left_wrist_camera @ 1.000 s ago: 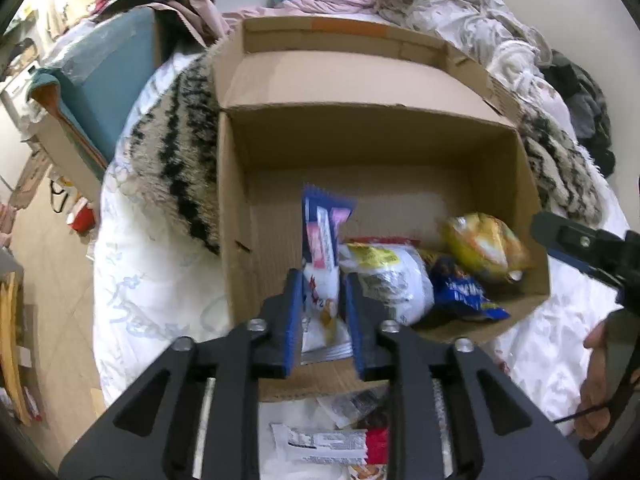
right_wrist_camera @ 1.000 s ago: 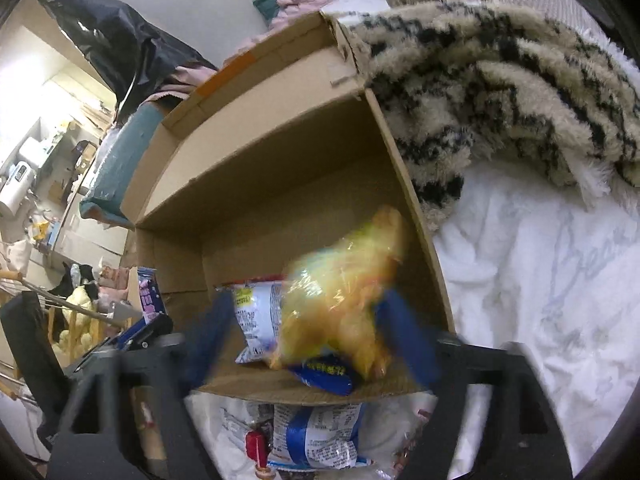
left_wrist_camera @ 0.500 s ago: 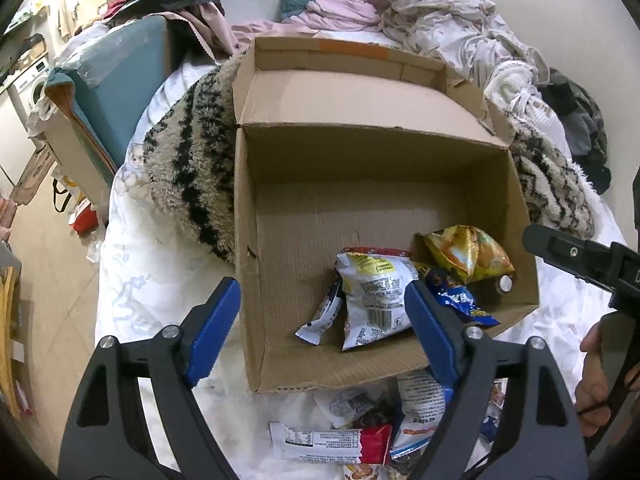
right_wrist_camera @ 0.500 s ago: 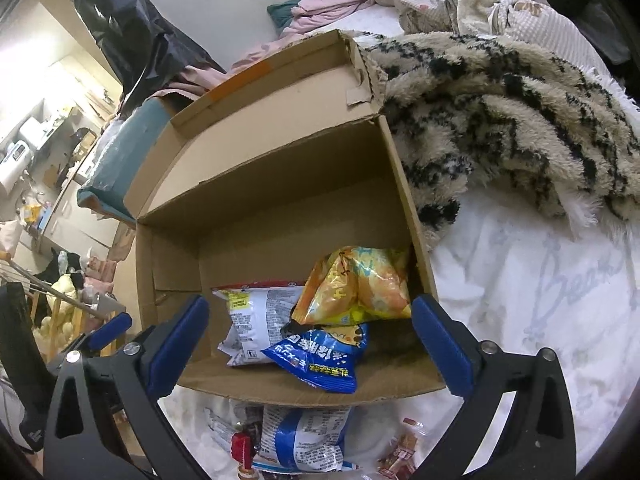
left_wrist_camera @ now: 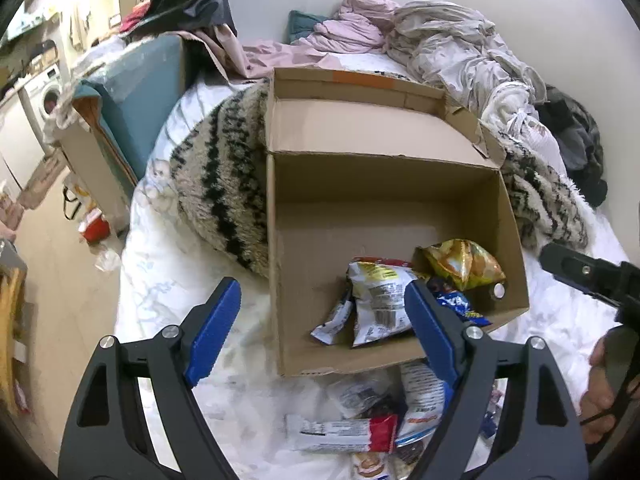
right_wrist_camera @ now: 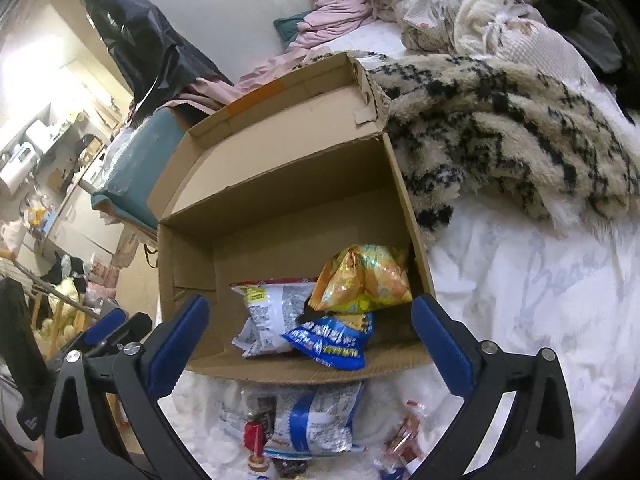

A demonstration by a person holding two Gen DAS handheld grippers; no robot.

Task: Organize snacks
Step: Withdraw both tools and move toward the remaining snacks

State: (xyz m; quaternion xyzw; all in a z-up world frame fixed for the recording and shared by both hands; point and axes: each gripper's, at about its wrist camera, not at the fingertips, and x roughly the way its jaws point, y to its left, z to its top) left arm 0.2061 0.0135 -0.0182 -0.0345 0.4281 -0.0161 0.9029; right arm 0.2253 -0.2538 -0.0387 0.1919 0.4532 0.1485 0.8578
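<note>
Box [left_wrist_camera: 384, 216] lengthwise away from both spread grippers (snacks [left_wrist_camera: 380, 304] inside)

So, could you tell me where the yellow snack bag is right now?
The yellow snack bag lies inside the cardboard box, in its near right corner, partly on the blue packet.

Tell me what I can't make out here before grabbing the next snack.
- Snack pile on the white bedsheet: left wrist view, partly hidden by the open left gripper; right wrist view, cut off by the bottom edge.
- Blue snack bag in the brown cardboard box: print unreadable.
- Right gripper: open, empty.
</note>
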